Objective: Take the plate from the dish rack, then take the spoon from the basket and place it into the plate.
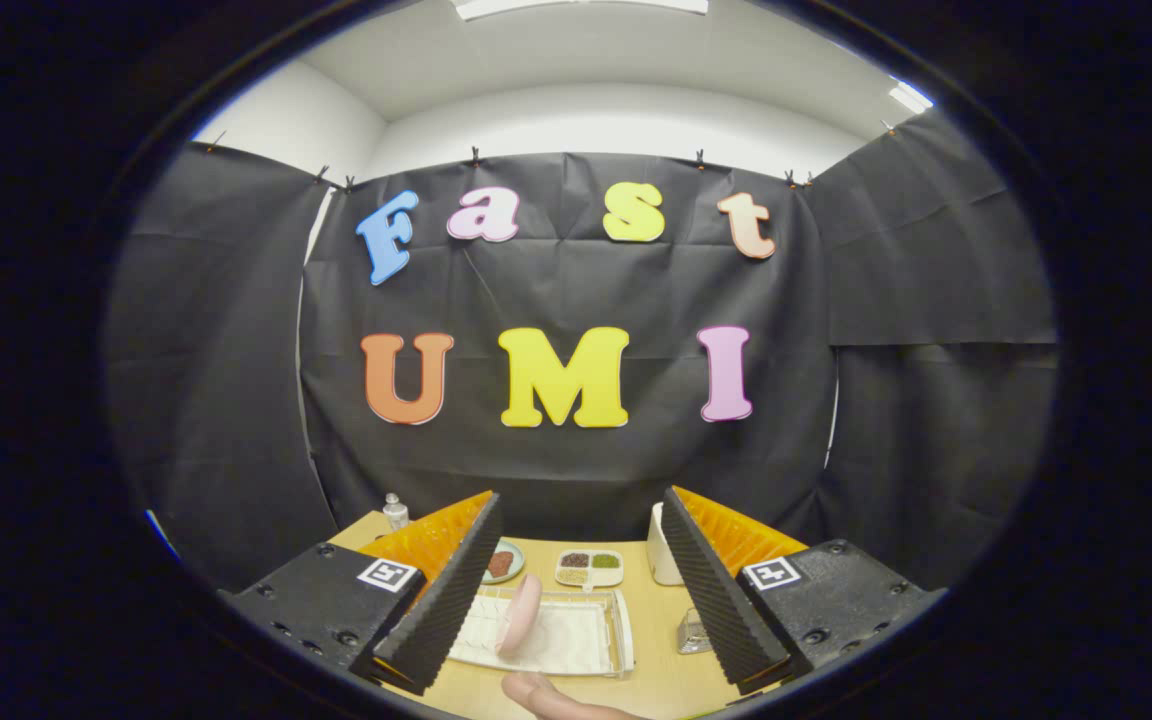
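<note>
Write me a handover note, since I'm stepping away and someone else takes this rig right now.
Tongs: open, holding nothing, raised above the table.
Pink plate: standing on edge in the dish rack, just ahead between the fingers.
Basket: right of the rack; spoon too small to make out.
A hand rests near the rack.
Done: nothing.
Left: take plate out, then spoon into it.

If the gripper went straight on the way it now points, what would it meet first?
Probably the pink plate standing on edge in the dish rack, just ahead of the open gripper; depth is hard to judge, and the fingers hold nothing.
</note>
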Action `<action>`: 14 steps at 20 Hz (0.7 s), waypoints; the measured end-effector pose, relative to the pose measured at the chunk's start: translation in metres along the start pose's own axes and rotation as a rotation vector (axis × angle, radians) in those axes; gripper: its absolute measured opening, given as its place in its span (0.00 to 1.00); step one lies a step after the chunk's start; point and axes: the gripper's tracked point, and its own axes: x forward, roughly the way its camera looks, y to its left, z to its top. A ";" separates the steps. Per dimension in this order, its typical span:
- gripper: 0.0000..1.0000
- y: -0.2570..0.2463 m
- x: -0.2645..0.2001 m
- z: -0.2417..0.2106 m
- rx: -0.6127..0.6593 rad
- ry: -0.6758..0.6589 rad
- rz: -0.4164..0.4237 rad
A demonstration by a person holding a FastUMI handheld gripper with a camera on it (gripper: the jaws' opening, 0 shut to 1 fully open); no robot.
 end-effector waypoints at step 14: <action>1.00 0.029 0.170 -0.086 -0.047 0.456 0.019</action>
